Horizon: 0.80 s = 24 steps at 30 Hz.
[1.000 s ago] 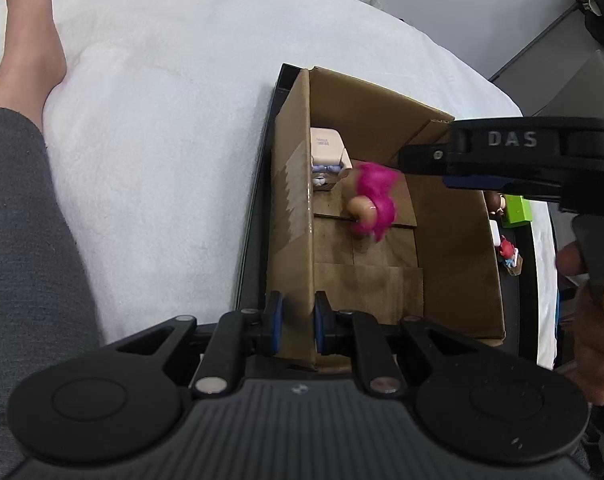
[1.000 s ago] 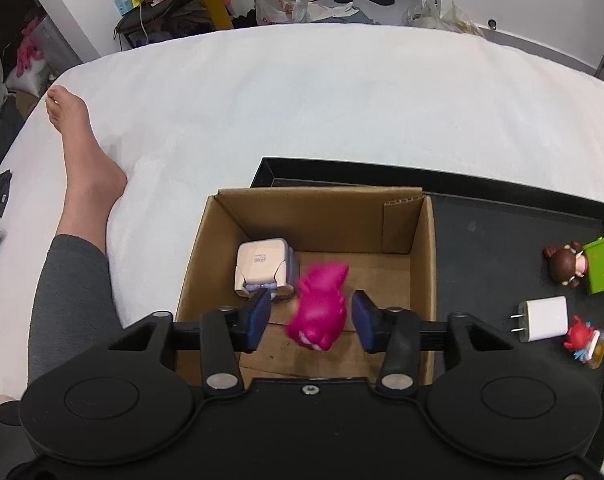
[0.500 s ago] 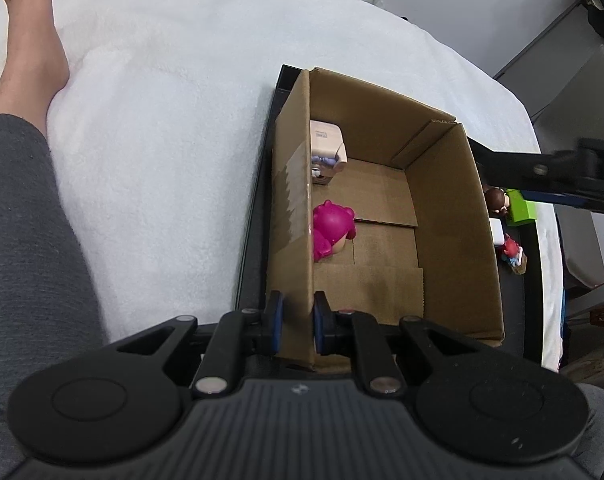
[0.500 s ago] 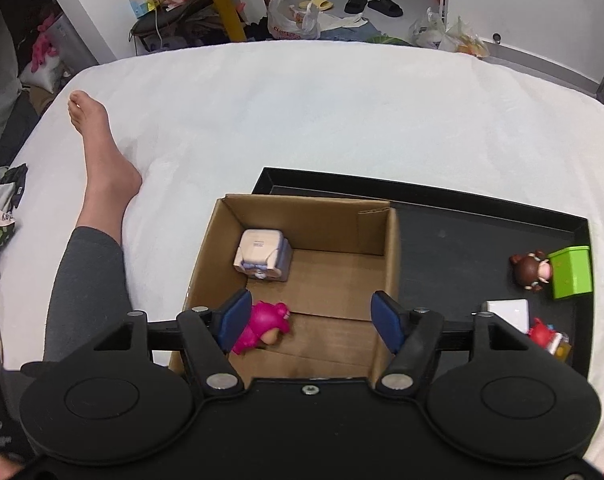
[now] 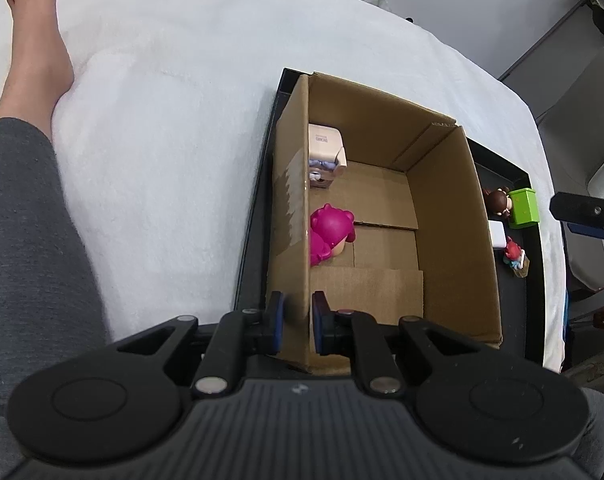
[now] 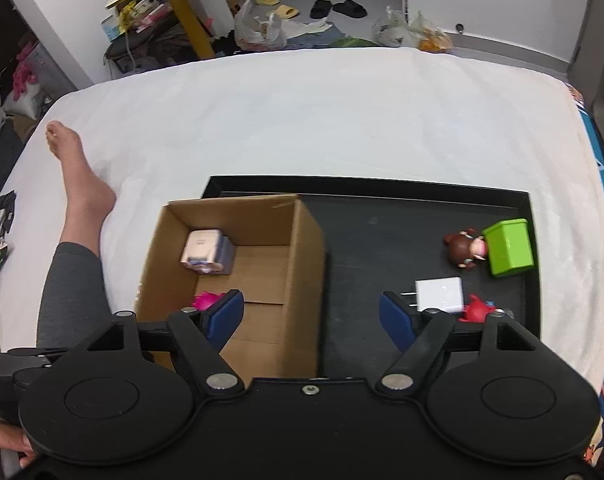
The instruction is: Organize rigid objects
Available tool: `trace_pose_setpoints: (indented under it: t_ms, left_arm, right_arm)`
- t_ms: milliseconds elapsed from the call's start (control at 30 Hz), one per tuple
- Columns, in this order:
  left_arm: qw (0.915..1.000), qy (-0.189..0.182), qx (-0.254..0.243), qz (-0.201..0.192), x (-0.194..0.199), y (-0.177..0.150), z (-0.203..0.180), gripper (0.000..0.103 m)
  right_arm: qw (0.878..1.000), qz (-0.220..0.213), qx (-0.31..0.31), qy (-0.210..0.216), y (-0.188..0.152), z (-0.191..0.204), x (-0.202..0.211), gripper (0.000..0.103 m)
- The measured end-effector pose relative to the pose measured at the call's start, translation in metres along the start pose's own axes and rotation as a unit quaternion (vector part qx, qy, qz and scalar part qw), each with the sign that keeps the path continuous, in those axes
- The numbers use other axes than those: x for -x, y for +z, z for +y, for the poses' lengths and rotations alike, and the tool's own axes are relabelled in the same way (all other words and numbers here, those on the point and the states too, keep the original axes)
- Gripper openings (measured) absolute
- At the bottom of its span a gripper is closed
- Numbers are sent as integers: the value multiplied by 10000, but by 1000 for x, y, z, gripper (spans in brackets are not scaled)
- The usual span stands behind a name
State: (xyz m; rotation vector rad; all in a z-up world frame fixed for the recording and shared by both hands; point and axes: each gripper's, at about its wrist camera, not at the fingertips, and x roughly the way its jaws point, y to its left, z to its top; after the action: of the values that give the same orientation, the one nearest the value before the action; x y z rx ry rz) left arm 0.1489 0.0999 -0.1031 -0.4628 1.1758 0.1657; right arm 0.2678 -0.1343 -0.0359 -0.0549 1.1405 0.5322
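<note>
A cardboard box [image 5: 453, 216] [image 6: 302, 248] stands on a black tray [image 6: 381, 216] on the bed. Inside it lie a pink bear toy [image 5: 329, 232] [image 6: 206, 300] and a pale cube-shaped toy [image 5: 325, 152] [image 6: 208, 250]. My left gripper [image 5: 298, 320] is shut on the box's near left wall. My right gripper [image 6: 311, 316] hangs above the box's right wall, its jaws opening with nothing held between them. On the tray to the right lie a white charger [image 6: 439, 294], a green block [image 6: 509, 246], a brown-haired figurine [image 6: 463, 248] and a red figurine [image 6: 477, 308].
A white sheet [image 6: 302, 120] covers the bed around the tray. A person's bare foot [image 6: 78, 176] and grey-clad leg [image 5: 26, 260] lie left of the box. Slippers, bags and a yellow-legged table sit on the floor beyond the bed.
The pink bear dropped from my right gripper into the box and came to rest by the left wall. My right gripper opened wider and moved right toward the loose items. The left one held still.
</note>
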Motion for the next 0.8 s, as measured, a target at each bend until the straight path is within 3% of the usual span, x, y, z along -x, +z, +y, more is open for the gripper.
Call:
trace_pose_setpoints:
  t_ms: [800]
  left_arm:
    - [9991, 117, -335, 220, -5, 8, -6, 12]
  right_arm:
    - [9977, 485, -340, -321, -12, -85, -33, 70]
